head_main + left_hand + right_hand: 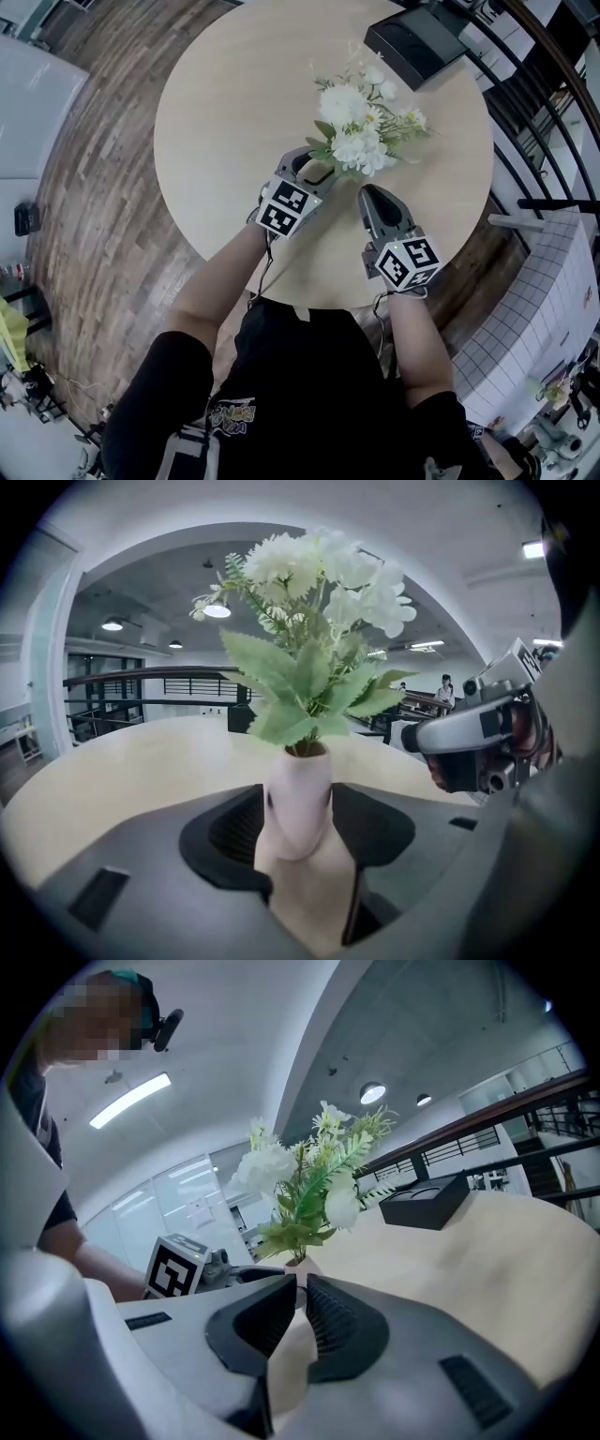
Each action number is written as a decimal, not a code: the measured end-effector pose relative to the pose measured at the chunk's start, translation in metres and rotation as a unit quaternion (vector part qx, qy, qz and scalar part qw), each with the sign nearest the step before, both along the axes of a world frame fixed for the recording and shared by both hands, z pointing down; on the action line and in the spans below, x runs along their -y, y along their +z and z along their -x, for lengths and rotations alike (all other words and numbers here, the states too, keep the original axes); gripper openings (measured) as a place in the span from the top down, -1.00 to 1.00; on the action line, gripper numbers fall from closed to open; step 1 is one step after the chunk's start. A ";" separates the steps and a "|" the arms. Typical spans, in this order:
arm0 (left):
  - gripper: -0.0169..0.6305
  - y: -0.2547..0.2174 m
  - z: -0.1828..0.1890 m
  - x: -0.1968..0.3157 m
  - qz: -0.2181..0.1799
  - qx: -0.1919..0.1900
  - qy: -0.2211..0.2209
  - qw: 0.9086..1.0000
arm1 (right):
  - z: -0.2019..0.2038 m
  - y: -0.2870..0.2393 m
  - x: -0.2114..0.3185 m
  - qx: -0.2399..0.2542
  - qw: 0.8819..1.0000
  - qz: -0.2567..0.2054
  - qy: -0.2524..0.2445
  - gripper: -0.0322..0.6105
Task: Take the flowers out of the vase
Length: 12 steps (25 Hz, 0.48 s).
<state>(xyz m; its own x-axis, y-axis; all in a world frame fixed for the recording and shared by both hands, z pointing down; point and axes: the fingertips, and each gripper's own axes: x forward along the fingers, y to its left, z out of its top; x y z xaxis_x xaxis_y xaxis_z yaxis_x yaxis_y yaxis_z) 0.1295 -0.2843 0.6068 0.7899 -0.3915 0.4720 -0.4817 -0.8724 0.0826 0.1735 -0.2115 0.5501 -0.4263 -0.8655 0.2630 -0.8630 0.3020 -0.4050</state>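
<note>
— Whereabouts of the flowers?

— In the vase, not yet taken out. White blooms and green leaves, stems down in the narrow neck.

— And the vase?

— Upright on the round table, toward the near side, right between the fingers of the left gripper.

— Gripped?

— No. Released and spread wide, one pad on each side of the pale body, just beside it and not seen to press (a close fit on the right-hand side, though).

— Right gripper?

— Just beside the vase, to its right in the head view, low over the table, pointing toward the far side. Fingers clenched together, only a sliver between the ribbed pads, nothing in there.

— Touching the flowers?

— Apart from them. Blooms above and beyond the tips in the right gripper view, with the left gripper's marker cube off to the left of them.

— Anything else on the table?

— A black box at the far edge, well apart from the vase. Around the table, a wood floor and a dark railing.
</note>
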 end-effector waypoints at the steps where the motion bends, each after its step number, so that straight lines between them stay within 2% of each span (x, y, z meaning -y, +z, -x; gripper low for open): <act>1: 0.24 0.001 0.000 0.000 0.001 -0.001 0.004 1.000 | 0.001 0.002 0.003 -0.004 1.000 -0.002 0.000 0.81; 2: 0.24 0.001 0.000 0.000 0.002 -0.002 0.010 1.000 | 0.003 0.004 0.006 -0.006 1.000 -0.003 -0.001 0.72; 3: 0.24 0.002 0.000 0.000 0.002 -0.003 0.015 1.000 | 0.005 0.006 0.010 -0.006 1.000 -0.003 -0.003 0.53; 12: 0.28 0.009 0.001 -0.002 0.006 -0.006 0.044 0.999 | 0.024 0.012 0.049 -0.044 0.998 -0.032 -0.015 0.27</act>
